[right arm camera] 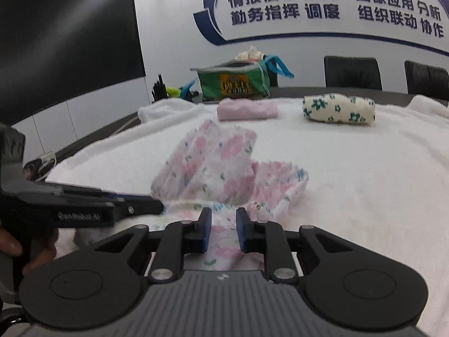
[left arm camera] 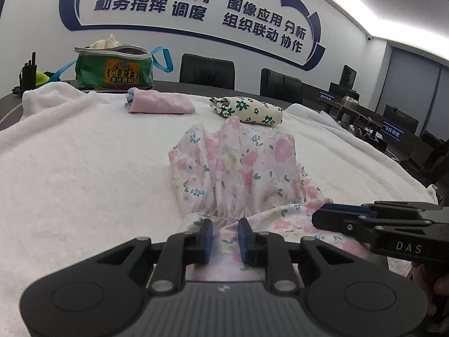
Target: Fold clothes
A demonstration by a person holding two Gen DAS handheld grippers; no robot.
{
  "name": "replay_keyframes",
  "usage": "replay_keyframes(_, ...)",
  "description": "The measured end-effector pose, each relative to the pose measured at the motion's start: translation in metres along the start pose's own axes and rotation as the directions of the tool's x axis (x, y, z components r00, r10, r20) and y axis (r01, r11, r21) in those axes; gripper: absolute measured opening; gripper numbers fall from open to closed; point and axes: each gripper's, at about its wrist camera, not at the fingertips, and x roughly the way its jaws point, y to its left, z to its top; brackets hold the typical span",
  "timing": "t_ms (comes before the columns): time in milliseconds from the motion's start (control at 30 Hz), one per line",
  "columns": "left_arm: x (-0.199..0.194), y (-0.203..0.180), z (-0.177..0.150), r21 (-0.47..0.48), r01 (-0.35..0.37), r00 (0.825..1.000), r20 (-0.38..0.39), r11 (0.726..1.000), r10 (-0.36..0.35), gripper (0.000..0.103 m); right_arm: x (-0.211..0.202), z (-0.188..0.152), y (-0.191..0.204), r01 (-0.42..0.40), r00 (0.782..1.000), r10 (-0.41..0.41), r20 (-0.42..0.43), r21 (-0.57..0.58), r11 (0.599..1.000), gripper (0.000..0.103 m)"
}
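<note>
**Two grippers pinched one floral garment; two folded pieces lay behind**

One pink floral garment (left arm camera: pixel 235 168) lay crumpled on the white towel (left arm camera: pixel 70 168). The left gripper (left arm camera: pixel 224 237) and right gripper (right arm camera: pixel 223 230) each clamped its near hem. Beyond lay two folded pieces: one pink bundle (left arm camera: pixel 161 103), one green-flowered bundle (left arm camera: pixel 249 111). One green bag (left arm camera: pixel 115 67) and two black chairs (left arm camera: pixel 206 70) stood behind.

Green zip bag (left arm camera: pixel 115 68) at the worktop's far edge; black chairs (left arm camera: pixel 206 70) behind it; blue lettering (left arm camera: pixel 196 2) on the wall; dark screen (right arm camera: pixel 67 45) on the side wall.
</note>
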Motion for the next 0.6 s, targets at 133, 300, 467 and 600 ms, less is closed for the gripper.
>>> replay_keyframes(133, -0.028, 0.009, 0.001, -0.031, 0.012, 0.993, 0.12, 0.999, -0.008, 0.016, -0.01, 0.003, 0.0, -0.003, 0.999, 0.003, 0.038, 0.0, 1.0, 0.024)
replay_keyframes(300, -0.043, 0.011, 0.005, -0.006, 0.01, 0.989, 0.148, 1.0, -0.009, 0.017, -0.026, 0.006, -0.001, 0.004, 0.997, -0.003, 0.075, -0.011, 1.0, 0.027)
replay_keyframes(467, -0.013, 0.009, -0.002, -0.02, 0.008, 1.0, 0.018, 1.0, -0.007, 0.017, -0.011, 0.0, -0.01, 0.022, 1.0, -0.022, -0.01, 0.028, 0.999, 0.036)
replay_keyframes(600, -0.019, 0.023, 0.006, -0.087, 0.032, 0.999, 0.022, 0.996, -0.03, 0.017, -0.014, 0.0, -0.016, 0.027, 1.0, -0.027, -0.006, 0.058, 0.998, 0.038)
